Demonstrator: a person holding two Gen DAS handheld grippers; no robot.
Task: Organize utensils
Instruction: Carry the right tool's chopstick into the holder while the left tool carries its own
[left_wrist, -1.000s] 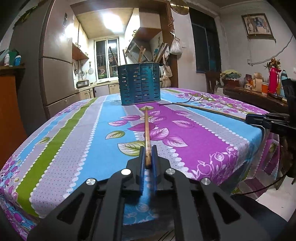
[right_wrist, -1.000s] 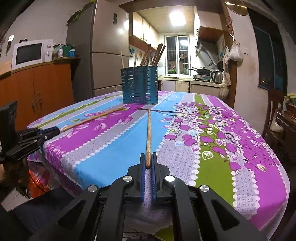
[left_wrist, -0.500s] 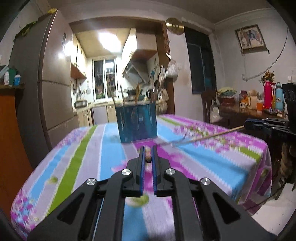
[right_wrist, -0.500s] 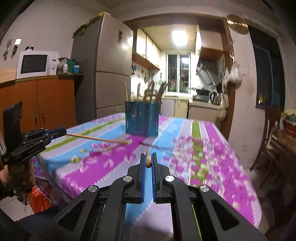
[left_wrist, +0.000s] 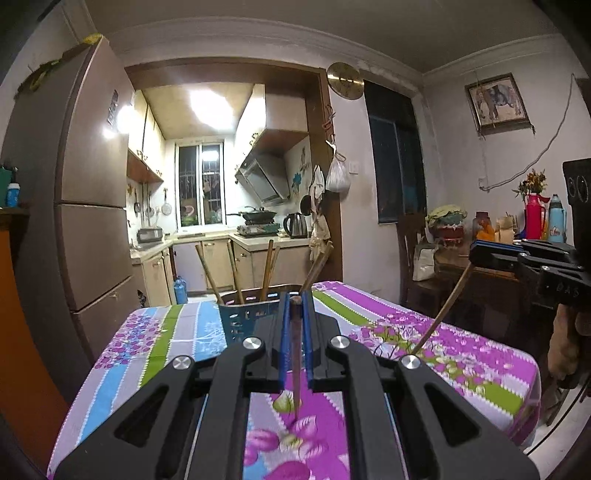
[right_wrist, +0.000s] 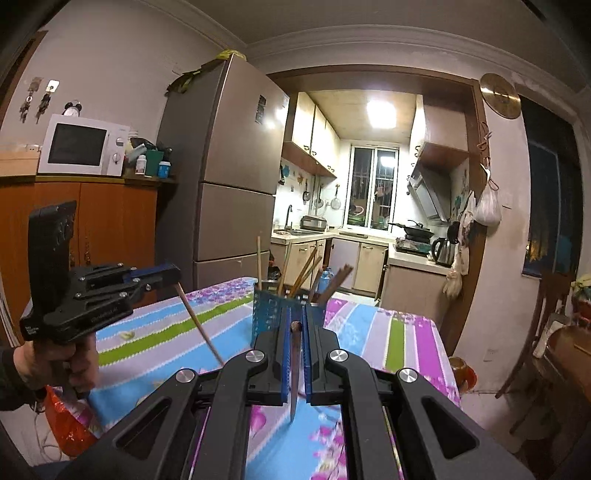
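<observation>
Wooden chopsticks hang clamped in both tongs, left (left_wrist: 295, 314) and right (right_wrist: 295, 328), above the floral tabletop (left_wrist: 461, 354); the blue perforated utensil holder (right_wrist: 267, 314) awaits them.

faint lettering on right gripper (left_wrist: 491, 254) body, not legible

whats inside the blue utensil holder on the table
Several wooden chopsticks stand leaning inside the blue utensil holder, their upper ends sticking out above the rim. Their lower parts and the holder's bottom are hidden by its wall and by the right claw in front.
</observation>
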